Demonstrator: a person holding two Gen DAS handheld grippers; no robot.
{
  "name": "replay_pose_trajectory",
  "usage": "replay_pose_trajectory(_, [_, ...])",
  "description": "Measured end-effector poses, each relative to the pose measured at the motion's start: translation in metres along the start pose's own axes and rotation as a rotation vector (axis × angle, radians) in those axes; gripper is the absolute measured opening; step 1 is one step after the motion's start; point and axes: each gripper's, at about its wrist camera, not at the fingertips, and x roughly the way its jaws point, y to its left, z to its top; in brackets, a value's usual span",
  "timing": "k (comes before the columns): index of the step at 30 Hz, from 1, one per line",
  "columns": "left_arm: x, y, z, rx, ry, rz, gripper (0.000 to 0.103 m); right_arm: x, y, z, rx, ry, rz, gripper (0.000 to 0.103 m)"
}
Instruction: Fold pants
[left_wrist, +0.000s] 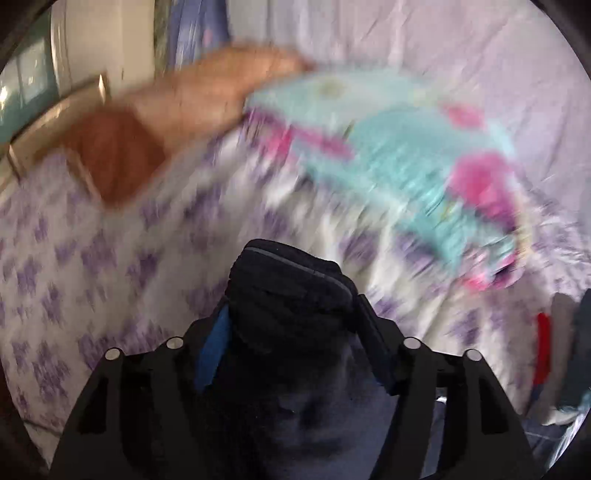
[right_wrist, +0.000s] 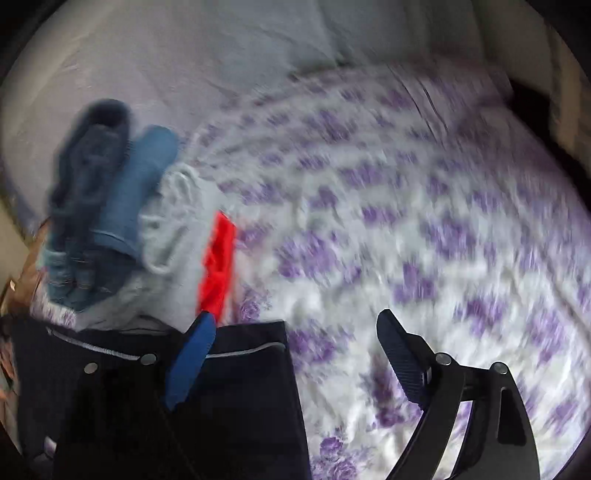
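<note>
Mid-fold: left gripper (left_wrist: 291, 328) clamped on bunched dark pants (left_wrist: 288, 295); right gripper (right_wrist: 295, 350) spread wide, empty, beside them. Next, probably: regrip, flatten on bedsheet (right_wrist: 424, 221).

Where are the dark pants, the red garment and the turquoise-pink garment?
dark pants (left_wrist: 288, 291): left wrist view, bunched fabric between the fingers.
red garment (right_wrist: 218, 258): right wrist view, its middle.
turquoise-pink garment (left_wrist: 399, 162): left wrist view, turquoise middle.

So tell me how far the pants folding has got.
Done: the dark pants already look doubled over on the floral bedsheet. In hand: the left tool is closed on a thick bunch of them; the right tool stands open, gripping nothing. Left: the final fold and laying them flat, perhaps by the pile of folded clothes.
</note>
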Motion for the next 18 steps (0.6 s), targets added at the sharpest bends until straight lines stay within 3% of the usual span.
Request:
replay_pose_trajectory(3, [0.0,-0.001,-0.007,0.031,-0.018,-0.02,0.064,-0.008,-0.009,-0.023,-0.01,0.015,0.041,0.09])
replay_pose_trajectory(8, [-0.039,-0.002,-0.016,0.1,-0.027,-0.107,0.066,-0.035,-0.016,-0.081,-0.064,0.058,0.052,0.09])
replay_pose_trajectory(10, [-0.067,0.0,-0.021,0.102,-0.049,-0.149,0.069,-0.051,-0.009,-0.102,-0.059,0.067,0.152,0.09])
replay_pose_trajectory(15, [-0.133,0.001,-0.05,0.178,-0.082,-0.192,0.076,-0.08,0.062,-0.173,-0.187,0.227,0.507,0.09])
replay_pose_trajectory(18, [-0.163,0.009,-0.081,0.24,-0.07,-0.199,0.076,-0.074,0.096,-0.201,-0.227,0.305,0.581,0.09])
